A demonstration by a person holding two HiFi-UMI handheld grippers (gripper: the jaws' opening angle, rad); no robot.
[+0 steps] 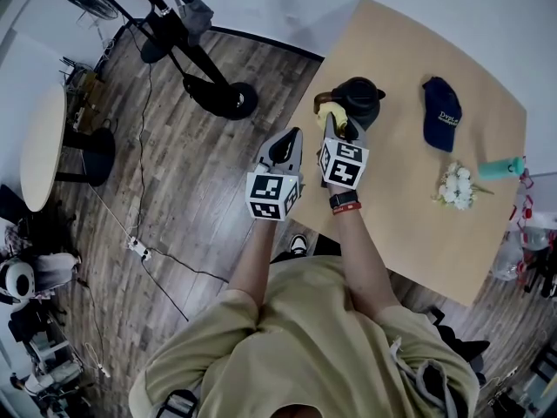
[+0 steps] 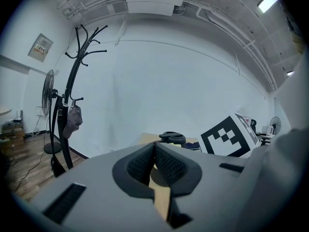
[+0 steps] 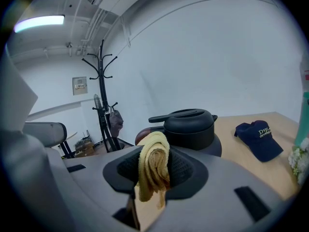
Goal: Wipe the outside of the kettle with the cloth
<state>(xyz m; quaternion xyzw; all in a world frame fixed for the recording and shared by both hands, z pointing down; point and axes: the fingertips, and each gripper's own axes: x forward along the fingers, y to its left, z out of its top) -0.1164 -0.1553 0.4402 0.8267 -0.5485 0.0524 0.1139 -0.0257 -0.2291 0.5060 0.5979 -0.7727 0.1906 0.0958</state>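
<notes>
Kettle (image 1: 359, 101), dark, with a black lid and a long flat handle across the top, stands upright on the tan table (image 1: 418, 216), close to the table's left edge; in the right gripper view it (image 3: 189, 127) rises just beyond the jaws, at 12 o'clock from them. Yellow cloth (image 3: 153, 170) is bunched into a roll and pinched between the jaws of the right gripper (image 1: 335, 127), its folds spilling over the top of the pads and hanging below them; in the head view the cloth sits at about 8 o'clock of the kettle, just beside its wall, though whether the two touch cannot be told. Left gripper (image 1: 283, 146) hangs over the wooden floor at 8 o'clock of the kettle, off the table's edge and apart from the kettle; its ribbed pads (image 2: 169, 166) are pressed together at the tips with nothing between them. On the table, a navy cap (image 1: 441, 111) lies at 3 o'clock of the kettle, well apart; a bunch of white flowers (image 1: 456, 185) lies at 4 o'clock; a teal bottle (image 1: 502, 167) lies just beyond the flowers near the table's right edge. Out on the floor, a black coat stand (image 1: 187, 55) stands at 9 o'clock of the kettle.
</notes>
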